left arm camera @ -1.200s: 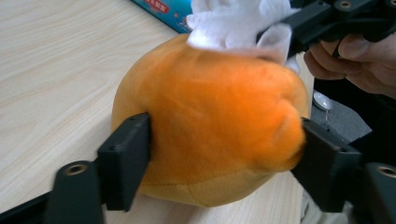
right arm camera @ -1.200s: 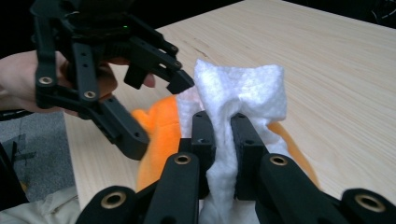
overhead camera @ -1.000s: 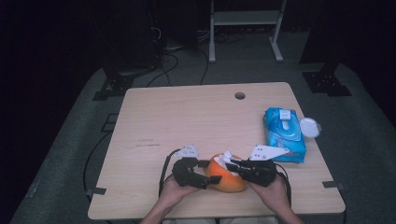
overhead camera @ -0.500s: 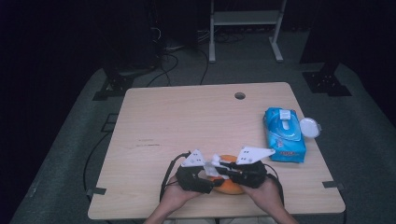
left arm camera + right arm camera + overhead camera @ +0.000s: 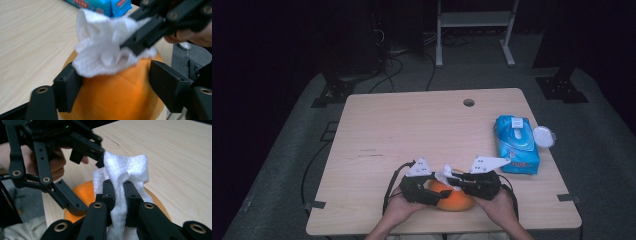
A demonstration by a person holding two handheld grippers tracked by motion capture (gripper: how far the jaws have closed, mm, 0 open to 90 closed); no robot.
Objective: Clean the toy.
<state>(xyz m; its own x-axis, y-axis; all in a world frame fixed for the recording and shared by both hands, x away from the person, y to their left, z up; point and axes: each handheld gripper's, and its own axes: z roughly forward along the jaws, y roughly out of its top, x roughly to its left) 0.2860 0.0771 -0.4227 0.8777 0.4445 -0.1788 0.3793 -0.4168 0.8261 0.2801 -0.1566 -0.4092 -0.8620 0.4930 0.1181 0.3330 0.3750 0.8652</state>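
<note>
An orange rounded object [image 5: 457, 200] sits at the table's near edge, held between the two hands. My left gripper [image 5: 117, 92] is shut on its sides, one pad [image 5: 67, 90] against each flank. On its top rests a crumpled white wipe [image 5: 102, 52]. My right gripper [image 5: 119, 195] is shut on that wipe [image 5: 125, 170] and presses it onto the orange object [image 5: 82, 192]. In the high view the left gripper [image 5: 432, 195] and the right gripper [image 5: 458, 181] meet over the object, with the wipe [image 5: 444, 176] between them.
A blue pack of wipes [image 5: 516, 144] lies at the table's right edge with its white lid [image 5: 543, 136] flipped open. The wooden table [image 5: 412, 130] has a cable hole [image 5: 469, 102] at the back. Dark floor, cables and stands surround it.
Both hands and the orange object have shifted slightly toward the table's near edge. The right gripper has drawn the wipe leftward across the object's top.
</note>
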